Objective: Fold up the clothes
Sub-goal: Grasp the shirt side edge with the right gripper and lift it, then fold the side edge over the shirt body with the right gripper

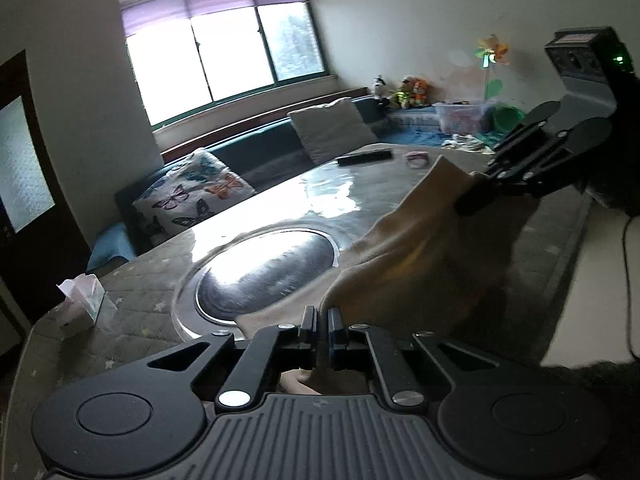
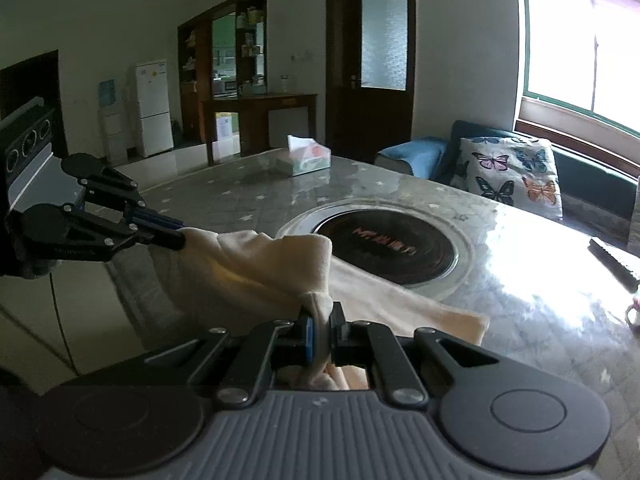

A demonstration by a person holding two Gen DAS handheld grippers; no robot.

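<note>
Early stage. Left claw (image 1: 322, 322) and right claw (image 2: 320, 320) each pinch a corner of the cream cloth (image 2: 256, 264), lifted beside the round hotplate (image 2: 394, 248); lower part trails on the desk (image 2: 520, 280). No finished fold visible.

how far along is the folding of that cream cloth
Done: both tools grip the cream cloth, the left tool and right tool each shut on an edge. In hand: that edge is lifted over the table. Left: laying it down; no finished fold shows.
</note>
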